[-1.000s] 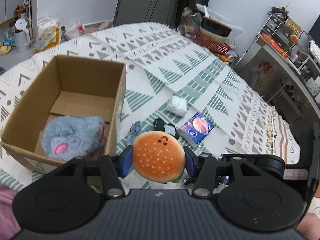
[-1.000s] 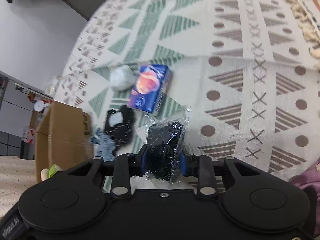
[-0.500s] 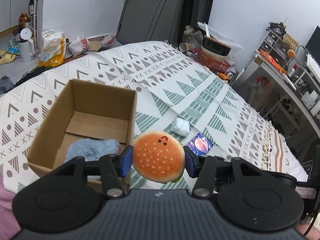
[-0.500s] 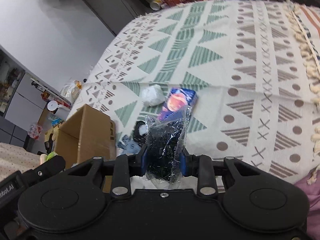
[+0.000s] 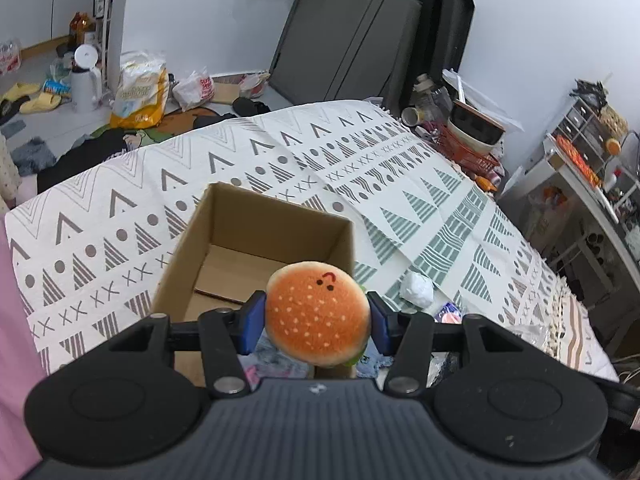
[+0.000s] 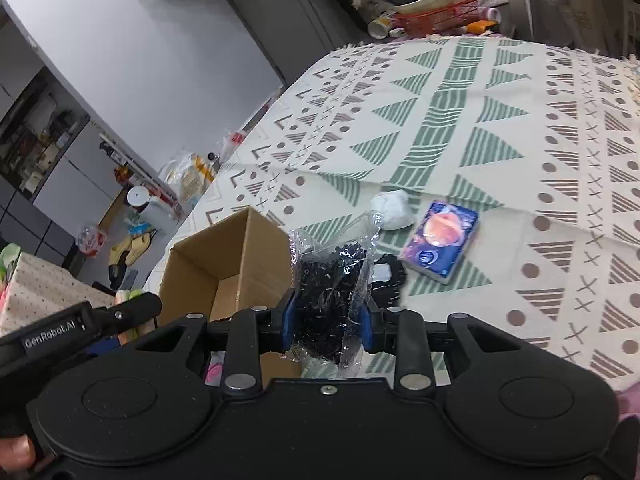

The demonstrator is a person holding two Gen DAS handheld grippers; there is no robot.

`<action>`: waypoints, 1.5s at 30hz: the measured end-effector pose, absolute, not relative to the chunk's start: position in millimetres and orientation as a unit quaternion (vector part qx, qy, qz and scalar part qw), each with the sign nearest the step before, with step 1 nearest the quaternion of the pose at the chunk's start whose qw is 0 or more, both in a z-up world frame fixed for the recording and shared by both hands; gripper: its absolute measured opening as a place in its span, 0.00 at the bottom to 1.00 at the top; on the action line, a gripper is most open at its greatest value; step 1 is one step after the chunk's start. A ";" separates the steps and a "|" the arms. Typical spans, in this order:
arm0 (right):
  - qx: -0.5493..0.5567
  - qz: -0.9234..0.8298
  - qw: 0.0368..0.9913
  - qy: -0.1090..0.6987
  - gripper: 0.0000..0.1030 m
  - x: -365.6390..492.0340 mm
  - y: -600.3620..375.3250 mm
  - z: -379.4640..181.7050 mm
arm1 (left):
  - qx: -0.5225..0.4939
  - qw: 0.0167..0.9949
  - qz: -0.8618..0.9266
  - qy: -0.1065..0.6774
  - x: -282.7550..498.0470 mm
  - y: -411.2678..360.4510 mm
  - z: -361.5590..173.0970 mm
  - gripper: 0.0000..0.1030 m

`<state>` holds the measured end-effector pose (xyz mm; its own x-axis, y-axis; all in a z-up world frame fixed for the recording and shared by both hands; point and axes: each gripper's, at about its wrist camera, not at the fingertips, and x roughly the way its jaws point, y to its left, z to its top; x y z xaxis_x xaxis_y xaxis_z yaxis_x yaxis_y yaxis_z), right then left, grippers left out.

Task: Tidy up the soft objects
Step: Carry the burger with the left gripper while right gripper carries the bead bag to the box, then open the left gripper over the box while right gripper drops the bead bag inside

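Note:
My left gripper (image 5: 316,322) is shut on an orange plush hamburger (image 5: 317,314), held above the near right corner of an open cardboard box (image 5: 224,216). A bit of grey-blue plush (image 5: 276,362) shows in the box below the fingers. My right gripper (image 6: 326,322) is shut on a black item wrapped in clear plastic (image 6: 330,280), just right of the same cardboard box (image 6: 208,264). On the patterned cloth lie a white wad (image 6: 392,208), a blue packet with an orange planet picture (image 6: 440,246) and a black-and-white soft item (image 6: 386,274).
The patterned cloth (image 5: 120,208) covers a bed-like surface. The left gripper's body (image 6: 80,322) shows at the left of the right wrist view. Beyond the far edge are a floor strewn with bags (image 5: 140,92), a red basket (image 5: 468,148) and a shelf unit (image 5: 580,160).
Both grippers have risen and pulled back, each keeping its hold. The box now sits lower and nearer under the hamburger, and the grey plush is mostly hidden behind the left gripper.

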<state>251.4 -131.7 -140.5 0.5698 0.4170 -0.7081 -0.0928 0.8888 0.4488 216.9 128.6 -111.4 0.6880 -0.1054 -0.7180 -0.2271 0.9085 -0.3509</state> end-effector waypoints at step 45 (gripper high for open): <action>0.219 0.183 0.842 0.459 0.49 292.3 -28.5 -137.6 | -0.292 0.859 0.120 0.404 222.3 196.3 -143.1 0.71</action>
